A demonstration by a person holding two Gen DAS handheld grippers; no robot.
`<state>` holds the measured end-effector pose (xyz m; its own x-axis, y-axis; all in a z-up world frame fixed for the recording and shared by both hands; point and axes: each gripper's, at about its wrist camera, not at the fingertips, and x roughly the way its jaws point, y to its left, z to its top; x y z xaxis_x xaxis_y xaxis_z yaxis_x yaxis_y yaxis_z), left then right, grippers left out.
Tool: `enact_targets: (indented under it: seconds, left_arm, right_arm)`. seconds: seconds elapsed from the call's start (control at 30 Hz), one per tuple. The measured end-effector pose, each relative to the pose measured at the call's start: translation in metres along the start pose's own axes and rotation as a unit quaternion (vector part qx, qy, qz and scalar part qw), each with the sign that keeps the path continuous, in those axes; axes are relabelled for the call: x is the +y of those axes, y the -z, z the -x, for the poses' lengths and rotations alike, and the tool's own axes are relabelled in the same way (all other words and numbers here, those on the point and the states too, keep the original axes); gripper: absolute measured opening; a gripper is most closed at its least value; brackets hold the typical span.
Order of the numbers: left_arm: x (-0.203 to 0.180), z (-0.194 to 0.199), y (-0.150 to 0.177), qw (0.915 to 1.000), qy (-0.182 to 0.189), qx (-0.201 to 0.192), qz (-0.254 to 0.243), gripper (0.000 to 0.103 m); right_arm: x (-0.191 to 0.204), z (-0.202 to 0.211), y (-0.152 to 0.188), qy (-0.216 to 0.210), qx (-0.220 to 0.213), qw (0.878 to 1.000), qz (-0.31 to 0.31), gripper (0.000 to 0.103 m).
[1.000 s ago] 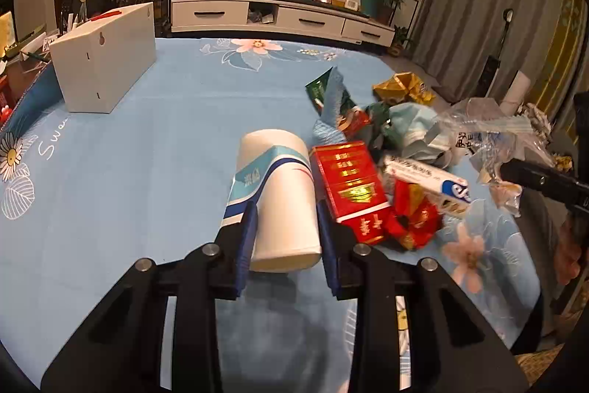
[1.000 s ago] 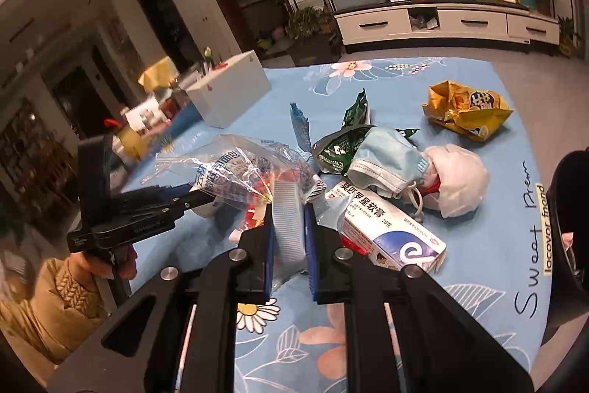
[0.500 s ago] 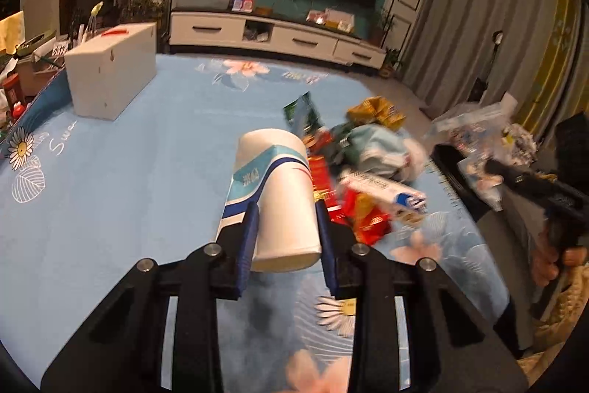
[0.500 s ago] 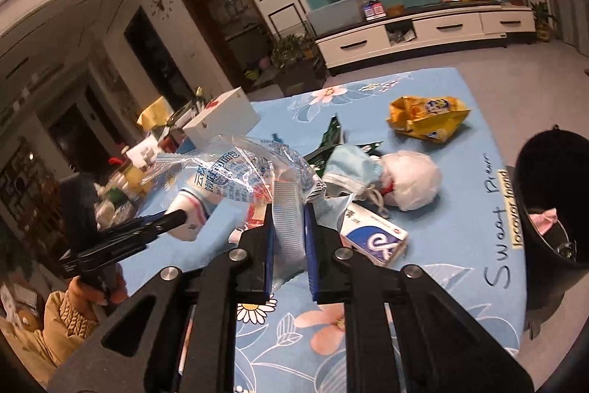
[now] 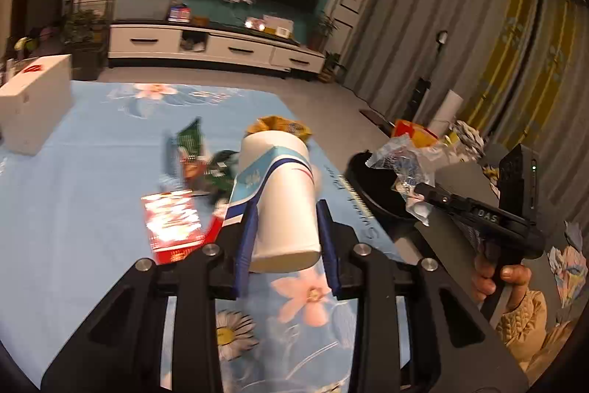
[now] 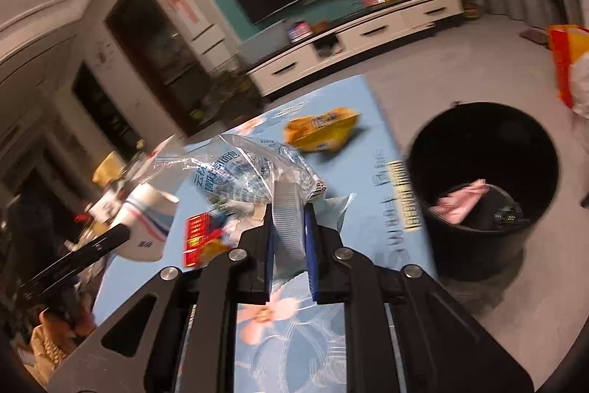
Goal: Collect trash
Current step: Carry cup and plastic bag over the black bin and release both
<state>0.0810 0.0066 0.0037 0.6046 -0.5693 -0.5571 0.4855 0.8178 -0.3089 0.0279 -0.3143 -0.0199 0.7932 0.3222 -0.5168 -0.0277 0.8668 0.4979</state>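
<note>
Your left tongs [image 5: 285,227] are clamped on the white paper cup [image 5: 279,194], held up over the blue floral counter [image 5: 92,209] w/ the red packet [image 5: 171,227] just left of it. Your right tongs [image 6: 289,238] are pinched on the clear plastic wrapper [image 6: 239,172], near the counter edge. The black bin [image 6: 482,186] sits on the floor to the right, pink scrap inside.

White paper cup [image 5: 279,194] clamped sideways, crinkled clear wrapper [image 6: 250,172] pinched
</note>
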Motion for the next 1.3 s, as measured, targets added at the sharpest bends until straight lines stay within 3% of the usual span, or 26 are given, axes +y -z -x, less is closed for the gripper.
enact_targets:
  seconds: [0.47,0.83,1.0,1.13,1.17,1.2,1.27,1.3]
  left_arm:
    - [-0.092,-0.095,-0.029,0.9946,0.055,0.051,-0.071,0.034]
    - [-0.168,-0.194,-0.048,0.9826,0.121,0.093,-0.105,0.034]
    - [-0.186,-0.243,-0.043,0.9786,0.116,0.127,-0.114,0.035]
    - [-0.19,-0.274,-0.034,0.9762,0.107,0.151,-0.113,0.037]
    - [-0.19,-0.277,-0.033,0.9759,0.107,0.154,-0.112,0.04]
    - [-0.19,-0.282,-0.032,0.9764,0.104,0.155,-0.108,0.042]
    - [-0.188,-0.287,-0.03,0.9766,0.103,0.158,-0.103,0.065]
    - [-0.187,-0.287,-0.031,0.977,0.103,0.158,-0.1,0.068]
  right_arm:
    - [-0.093,0.025,0.002,0.067,-0.055,0.993,-0.084,0.016]
    - [-0.15,0.023,-0.001,0.108,-0.08,0.981,-0.14,0.016]
    - [-0.17,0.011,-0.004,0.128,-0.078,0.976,-0.159,0.018]
    - [-0.181,0.002,-0.005,0.146,-0.071,0.972,-0.168,0.03]
    - [-0.183,0.0,-0.005,0.146,-0.069,0.972,-0.171,0.038]
    - [-0.185,-0.002,-0.005,0.148,-0.069,0.971,-0.176,0.041]
    - [-0.189,-0.003,-0.005,0.151,-0.071,0.969,-0.182,0.049]
    - [-0.189,-0.003,-0.005,0.151,-0.073,0.968,-0.185,0.051]
